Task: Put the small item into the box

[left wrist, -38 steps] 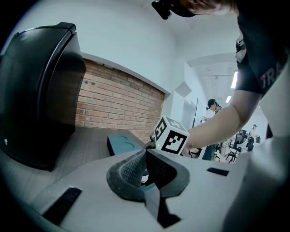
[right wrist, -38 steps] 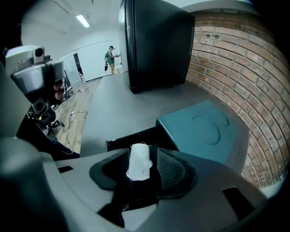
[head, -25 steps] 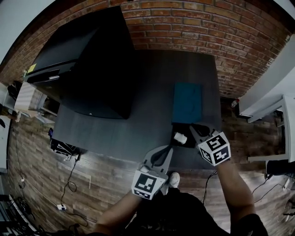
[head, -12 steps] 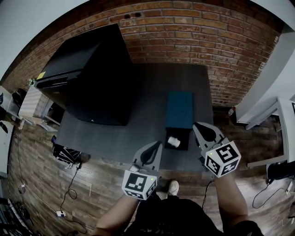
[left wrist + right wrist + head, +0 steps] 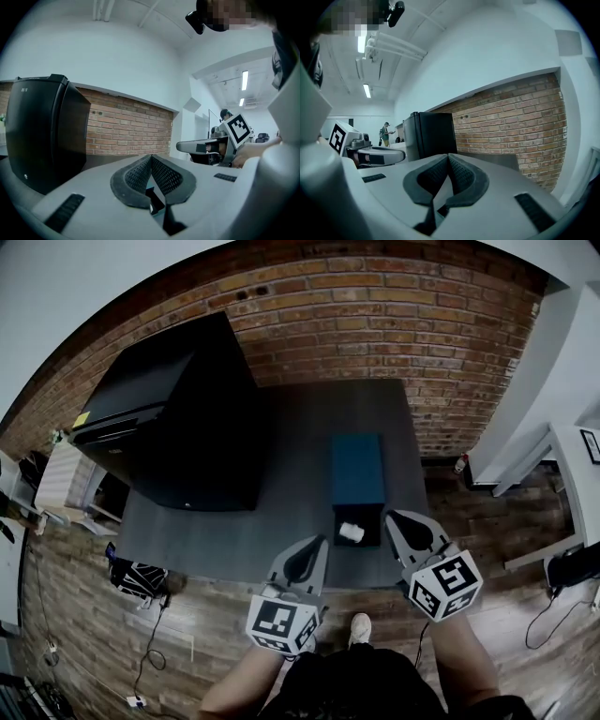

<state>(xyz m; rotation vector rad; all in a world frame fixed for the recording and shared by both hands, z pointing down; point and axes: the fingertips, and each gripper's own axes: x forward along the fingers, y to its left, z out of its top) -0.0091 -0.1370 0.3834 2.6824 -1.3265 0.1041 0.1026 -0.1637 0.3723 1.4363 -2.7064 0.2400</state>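
"Well, is the small white item [image 5: 352, 532] in yet?"

"Seems so. It lies inside the open black box [image 5: 372, 518], next to the teal panel [image 5: 357, 470] that I take for its lid. At most, closing is left."

"And your jaws?"

"Both pairs are pressed together on nothing. My right gripper [image 5: 394, 516] hangs just right of the box and my left gripper [image 5: 316, 541] just left of it. Neither touches the item."

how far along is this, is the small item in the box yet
Done: the white small item lies in the dark open half of the box on the table. In hand: nothing; the left gripper and right gripper are both shut and empty, near the table's front edge. Left: seemingly nothing, unless the box must be closed.
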